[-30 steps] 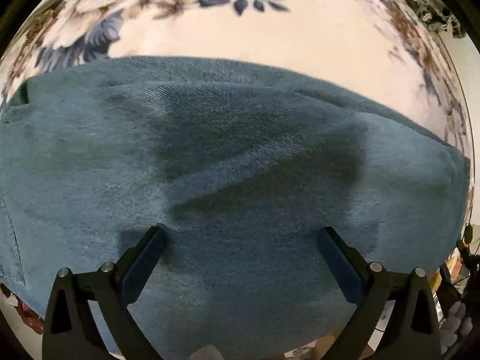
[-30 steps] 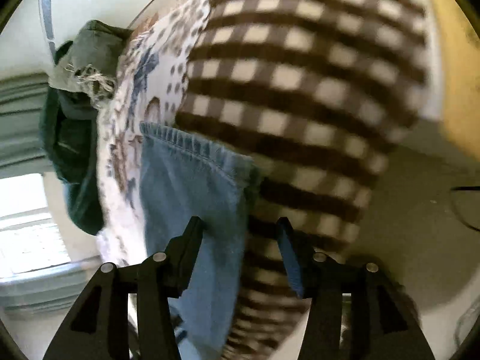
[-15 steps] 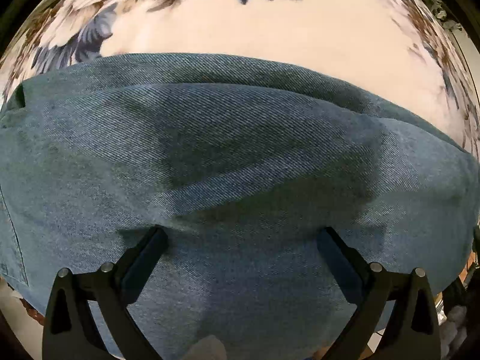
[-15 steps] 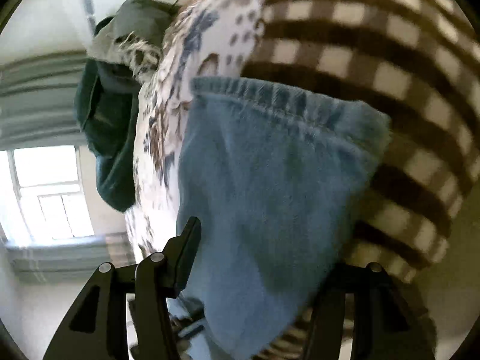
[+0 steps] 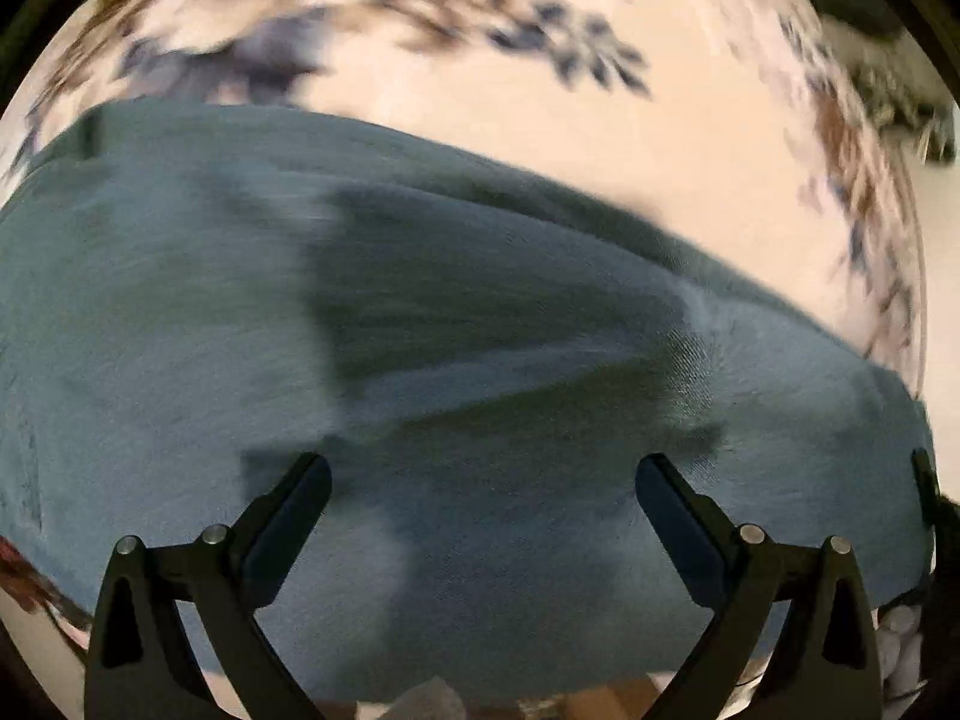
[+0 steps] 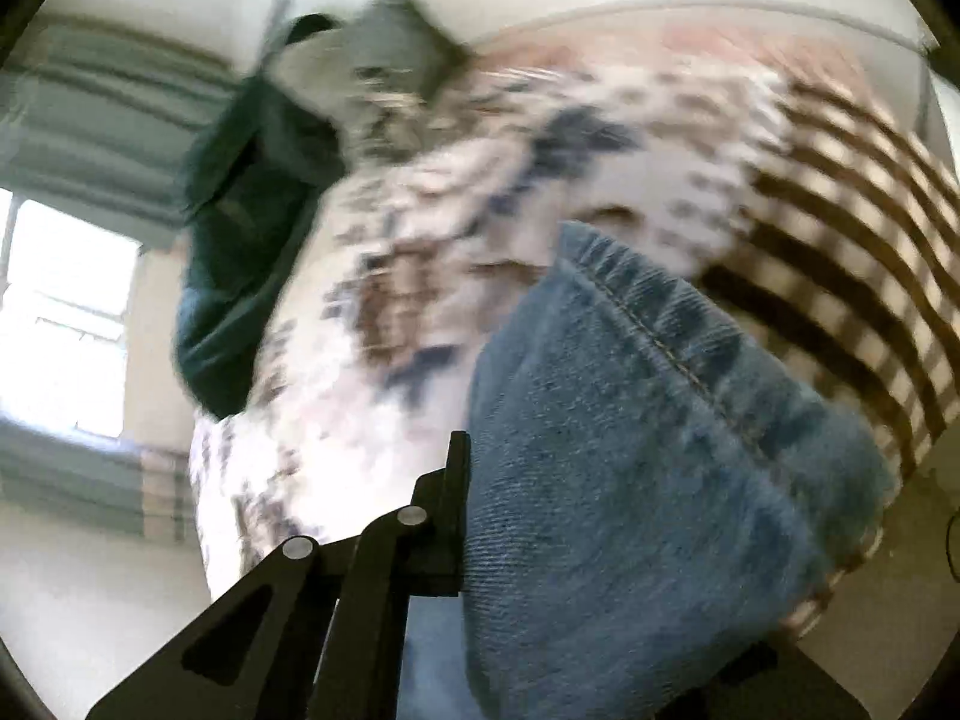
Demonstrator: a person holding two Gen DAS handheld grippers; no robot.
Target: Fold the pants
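Blue denim pants [image 5: 480, 360] lie flat on a floral bedspread [image 5: 540, 138] and fill the lower left wrist view. My left gripper [image 5: 483, 492] is open just above the denim, its fingers wide apart and holding nothing. In the right wrist view a hemmed pant leg end [image 6: 648, 450] fills the space between the jaws of my right gripper [image 6: 600, 510]. Only its left finger [image 6: 453, 492] shows, pressed against the denim; the right finger is hidden behind the cloth. The leg end is lifted off the bed.
A brown and cream checked blanket [image 6: 852, 222] lies beside the floral bedspread [image 6: 420, 252]. A pile of dark green and grey clothes [image 6: 252, 192] sits at the bed's far end. A bright window [image 6: 60, 312] is at the left.
My right gripper has closed in on the pant leg end and lifted it, so the denim now covers the right finger. The left view has shifted slightly and blurred; its gripper stays open.
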